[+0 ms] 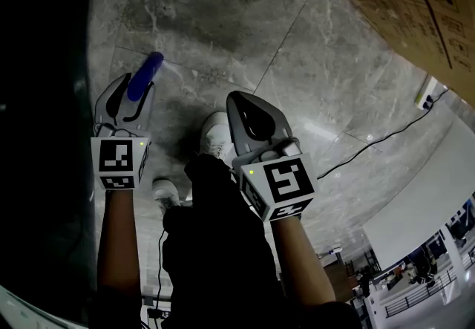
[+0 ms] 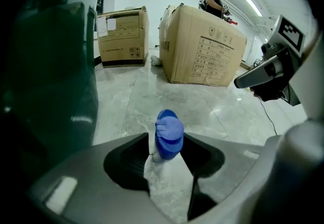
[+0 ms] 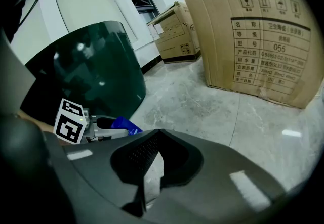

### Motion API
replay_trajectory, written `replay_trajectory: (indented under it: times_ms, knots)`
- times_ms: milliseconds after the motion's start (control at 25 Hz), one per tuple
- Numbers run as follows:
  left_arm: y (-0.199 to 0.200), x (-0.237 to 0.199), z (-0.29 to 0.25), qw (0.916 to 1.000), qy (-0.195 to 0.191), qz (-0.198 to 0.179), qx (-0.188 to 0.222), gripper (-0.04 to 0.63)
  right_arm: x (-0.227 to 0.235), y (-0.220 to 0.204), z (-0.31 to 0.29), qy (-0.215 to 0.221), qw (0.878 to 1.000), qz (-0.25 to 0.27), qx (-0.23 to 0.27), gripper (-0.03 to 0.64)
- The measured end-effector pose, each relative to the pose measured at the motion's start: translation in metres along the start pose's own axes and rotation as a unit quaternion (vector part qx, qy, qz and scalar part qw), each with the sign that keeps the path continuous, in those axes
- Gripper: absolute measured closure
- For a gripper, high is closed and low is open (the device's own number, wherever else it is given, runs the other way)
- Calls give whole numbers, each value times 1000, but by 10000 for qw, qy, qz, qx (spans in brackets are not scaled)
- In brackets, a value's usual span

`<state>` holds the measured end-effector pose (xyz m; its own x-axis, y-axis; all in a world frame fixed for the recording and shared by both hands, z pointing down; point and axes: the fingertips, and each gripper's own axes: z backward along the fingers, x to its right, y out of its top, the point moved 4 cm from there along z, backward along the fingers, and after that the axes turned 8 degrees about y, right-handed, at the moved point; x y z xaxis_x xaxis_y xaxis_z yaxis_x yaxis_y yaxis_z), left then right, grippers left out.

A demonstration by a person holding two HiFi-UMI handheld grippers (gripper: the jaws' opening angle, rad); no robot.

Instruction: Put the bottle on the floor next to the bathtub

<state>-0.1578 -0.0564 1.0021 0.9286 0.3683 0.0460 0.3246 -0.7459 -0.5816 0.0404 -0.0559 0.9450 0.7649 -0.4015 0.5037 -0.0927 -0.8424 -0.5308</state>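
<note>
A bottle with a blue top [image 1: 145, 75] sticks out forward from my left gripper [image 1: 128, 91], which is shut on it. In the left gripper view the blue cap [image 2: 168, 139] stands between the two jaws of the left gripper [image 2: 167, 153], above the grey marble floor [image 2: 152, 101]. The dark bathtub [image 1: 37, 134] runs along the left, close beside this gripper; its dark green wall [image 2: 45, 91] fills the left of that view. My right gripper [image 1: 249, 108] hangs to the right of the left one, shut with nothing in it [image 3: 156, 134]. The bathtub [image 3: 86, 66] shows there too.
Large cardboard boxes [image 2: 202, 46] [image 2: 121, 36] stand on the floor ahead, one of them close at the right [image 3: 263, 41]. A black cable [image 1: 378, 138] crosses the floor at the right. The person's white shoes [image 1: 215, 134] are under the grippers. Another person [image 2: 215, 0] stands behind the boxes.
</note>
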Motion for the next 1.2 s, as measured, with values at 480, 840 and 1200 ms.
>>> replay_trajectory:
  times_ms: [480, 840, 1200]
  knots:
    - [49, -3, 49, 9995, -84, 66, 300, 407, -34, 41, 33, -14, 9997, -2, 233, 594]
    - [103, -8, 99, 9984, -22, 229, 522, 444, -58, 85, 74, -44, 9988, 56, 476, 594]
    - [148, -1, 157, 9964, 70, 340, 771, 528, -89, 114, 119, 33, 9977, 172, 656, 594]
